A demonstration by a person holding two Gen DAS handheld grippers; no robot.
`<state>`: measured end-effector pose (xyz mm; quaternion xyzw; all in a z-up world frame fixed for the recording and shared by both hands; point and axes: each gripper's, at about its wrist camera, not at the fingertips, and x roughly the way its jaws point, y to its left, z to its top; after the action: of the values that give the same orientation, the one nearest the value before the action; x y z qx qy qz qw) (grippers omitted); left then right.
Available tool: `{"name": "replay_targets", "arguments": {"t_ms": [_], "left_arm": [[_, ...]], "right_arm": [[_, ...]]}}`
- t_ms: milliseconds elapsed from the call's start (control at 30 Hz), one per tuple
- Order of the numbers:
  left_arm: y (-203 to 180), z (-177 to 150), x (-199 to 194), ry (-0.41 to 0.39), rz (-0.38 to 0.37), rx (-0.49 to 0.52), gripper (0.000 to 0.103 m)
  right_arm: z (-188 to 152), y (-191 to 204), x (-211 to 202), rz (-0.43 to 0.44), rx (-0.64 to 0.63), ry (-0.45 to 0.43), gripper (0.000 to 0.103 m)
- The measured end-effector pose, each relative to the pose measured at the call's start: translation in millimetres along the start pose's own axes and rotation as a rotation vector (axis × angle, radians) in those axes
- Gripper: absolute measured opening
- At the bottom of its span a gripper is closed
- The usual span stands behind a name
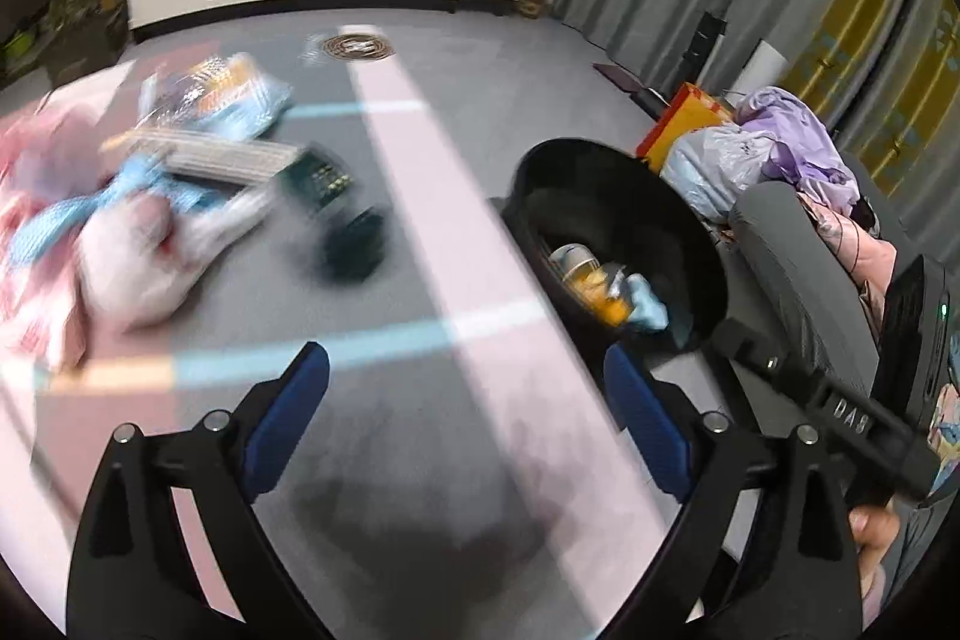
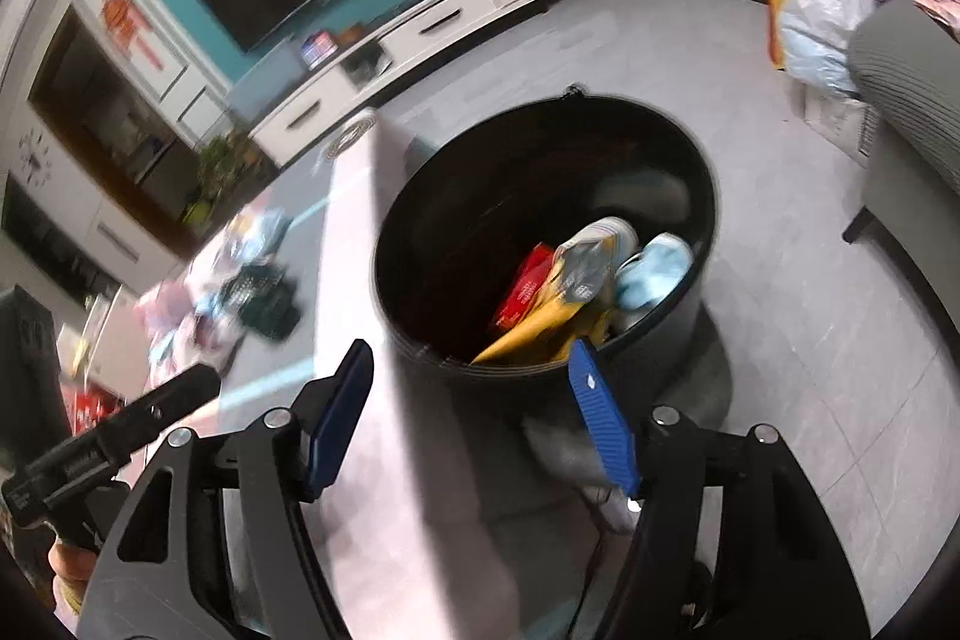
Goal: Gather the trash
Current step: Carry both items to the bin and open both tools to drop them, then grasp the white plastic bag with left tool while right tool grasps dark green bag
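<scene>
bin (image 2: 420, 244) – glossy black plastic | bags (image 1: 720, 160) – thin crinkled plastic | mat (image 1: 420, 460) – matt

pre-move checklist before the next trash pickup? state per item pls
1. Left gripper empty, jaws open: ok.
2. Right gripper empty, jaws open: ok.
3. Black bin upright, mouth unobstructed: ok.
4. Bin has room; yellow bag, red box and blue item lie low inside: ok.
5. Trash pile left on the mat: ok, still items to collect.
6. Pick target identified in pile: cannot tell, left view is motion-blurred.
</scene>
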<state>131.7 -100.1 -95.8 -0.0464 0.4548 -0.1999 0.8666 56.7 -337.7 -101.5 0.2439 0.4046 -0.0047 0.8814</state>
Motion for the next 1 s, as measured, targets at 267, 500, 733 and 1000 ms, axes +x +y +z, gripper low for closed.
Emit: {"name": "replay_targets", "arguments": {"t_ms": [267,500,733,1000], "left_arm": [[85.5,-53.5,-66.2,-0.065,0.097,-0.179,0.098],[137.2,-83.7,-102.7,-0.113,0.193,-0.257,0.100],[156.3,-86.9,-99.5,-0.048,0.263,-0.271,0.100],[157.8,-79.1,-93.9,-0.043,0.278,-0.266,0.100]], "right_arm": [[-21.0,59.6,9.5,0.052,-0.117,0.087,0.068],[-36.3,116.3,24.3,0.083,-0.232,0.138,0.068],[-44.3,160.0,37.8,0.075,-0.332,0.145,0.068],[-39.5,174.6,49.3,0.049,-0.371,0.148,0.068]]}}
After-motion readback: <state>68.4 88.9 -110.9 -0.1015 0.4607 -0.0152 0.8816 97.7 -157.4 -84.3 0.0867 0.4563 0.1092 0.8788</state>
